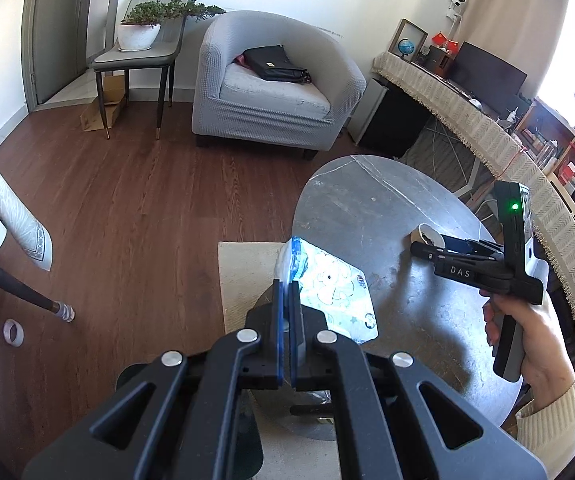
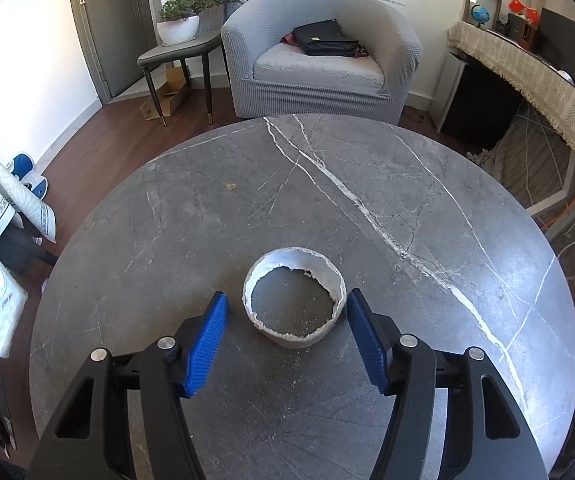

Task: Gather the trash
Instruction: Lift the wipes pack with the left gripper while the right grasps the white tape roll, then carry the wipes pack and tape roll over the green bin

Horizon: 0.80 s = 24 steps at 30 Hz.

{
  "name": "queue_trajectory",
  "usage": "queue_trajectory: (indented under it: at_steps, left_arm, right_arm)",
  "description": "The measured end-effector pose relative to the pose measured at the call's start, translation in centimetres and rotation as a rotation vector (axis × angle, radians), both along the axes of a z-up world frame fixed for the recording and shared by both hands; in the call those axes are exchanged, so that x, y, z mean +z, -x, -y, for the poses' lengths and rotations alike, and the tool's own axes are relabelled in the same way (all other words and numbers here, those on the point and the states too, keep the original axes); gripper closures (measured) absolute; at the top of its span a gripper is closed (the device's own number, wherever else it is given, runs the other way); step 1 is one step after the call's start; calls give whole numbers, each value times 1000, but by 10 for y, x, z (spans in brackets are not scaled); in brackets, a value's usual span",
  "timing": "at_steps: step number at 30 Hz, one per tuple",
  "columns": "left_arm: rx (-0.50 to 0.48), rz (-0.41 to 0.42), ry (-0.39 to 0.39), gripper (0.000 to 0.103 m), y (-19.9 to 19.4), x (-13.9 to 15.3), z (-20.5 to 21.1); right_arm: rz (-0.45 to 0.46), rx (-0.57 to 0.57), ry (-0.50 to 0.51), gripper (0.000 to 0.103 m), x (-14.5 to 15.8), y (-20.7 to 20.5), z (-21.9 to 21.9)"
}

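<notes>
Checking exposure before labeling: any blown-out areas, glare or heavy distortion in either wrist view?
Left wrist: window at the right edge blown out, glare on the table; left tool and wrapper sharp. Right wrist: evenly lit, torn paper ring sharp between the right tool's fingers. Both show fisheye bending and dark corners.

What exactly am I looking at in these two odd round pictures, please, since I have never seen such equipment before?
There is no robot here: a person carries one hand-held gripper in each hand, and each has a fisheye camera looking along its two blue-padded fingers. The left camera shows the left hand-held gripper shut on a blue-and-white printed plastic packet; further right you see the person's hand holding the other tool. The right camera shows the right hand-held gripper open, its pads either side of a torn white paper ring standing on the round grey marble table. Behind are an armchair and a potted plant.
</notes>
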<state>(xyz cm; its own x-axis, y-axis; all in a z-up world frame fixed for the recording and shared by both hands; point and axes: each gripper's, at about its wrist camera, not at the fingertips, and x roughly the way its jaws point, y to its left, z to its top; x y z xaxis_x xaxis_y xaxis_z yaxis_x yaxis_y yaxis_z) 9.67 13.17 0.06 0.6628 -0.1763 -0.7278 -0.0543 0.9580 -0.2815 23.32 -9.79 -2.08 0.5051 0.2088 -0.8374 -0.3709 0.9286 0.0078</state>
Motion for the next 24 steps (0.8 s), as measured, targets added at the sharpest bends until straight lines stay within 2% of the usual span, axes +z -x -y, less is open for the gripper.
queue_trajectory:
  at_steps: [5,10,14,16,22,24]
  left_arm:
    - [-2,-4,-12,100,3,0,0]
    - [4,-14,-18,100,5,-4,-6]
    - [8,-27,-22,100,6,-8,-12]
    - [5,-35,-2,100,7,-9,-16]
    - [32,-46,-22,100,27,-7,-28]
    - [37,-52,-7,100,38,-7,-33]
  right_arm:
    - [2,-3,-4,54,-1,-2,-1]
    - [6,8,0,54,3,0,-5]
    - [23,50,-26,54,17,12,-18]
    - [30,86,-43,54,26,22,-28]
    - [46,183,-55,54,47,60,-58]
    - [41,213,-57,54,50,73,-66]
